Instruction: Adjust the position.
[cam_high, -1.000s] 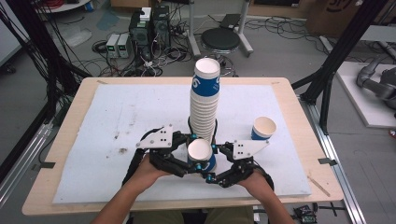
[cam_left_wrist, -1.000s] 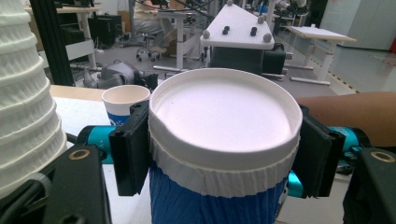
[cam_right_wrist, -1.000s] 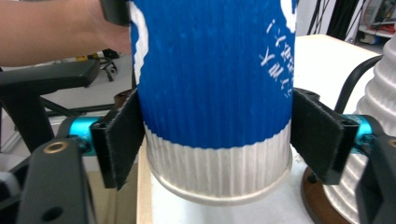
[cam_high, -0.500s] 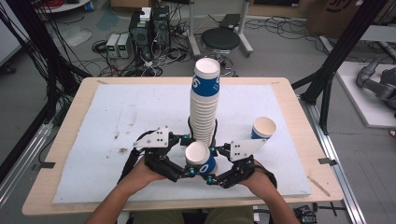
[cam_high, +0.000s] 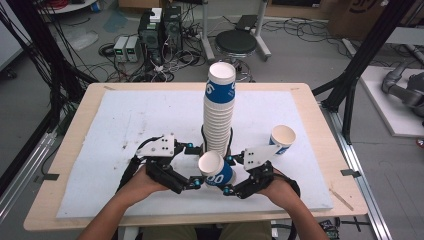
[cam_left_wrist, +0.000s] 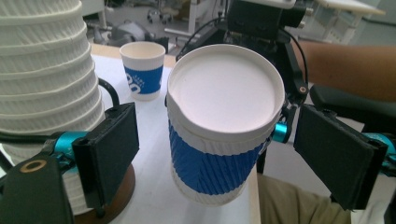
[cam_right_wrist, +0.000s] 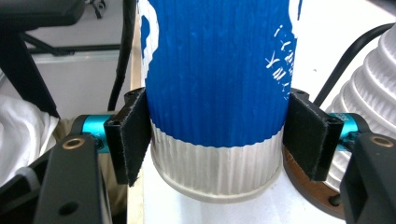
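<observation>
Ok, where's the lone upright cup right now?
The upright blue-and-white paper cup stands on the white mat's right side in the high view, right of the tall cup stack.

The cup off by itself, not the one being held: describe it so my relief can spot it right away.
Start at the tall stack of cups in the middle of the white mat, then look toward the mat's right edge. A single blue-and-white paper cup stands there upright, mouth open. Unlike the cup clamped in the right gripper, nothing touches it.

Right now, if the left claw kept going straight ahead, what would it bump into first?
Probably the blue cup held by the right claw; it sits between the left claw's open jaws, though its depth is unclear.
</observation>
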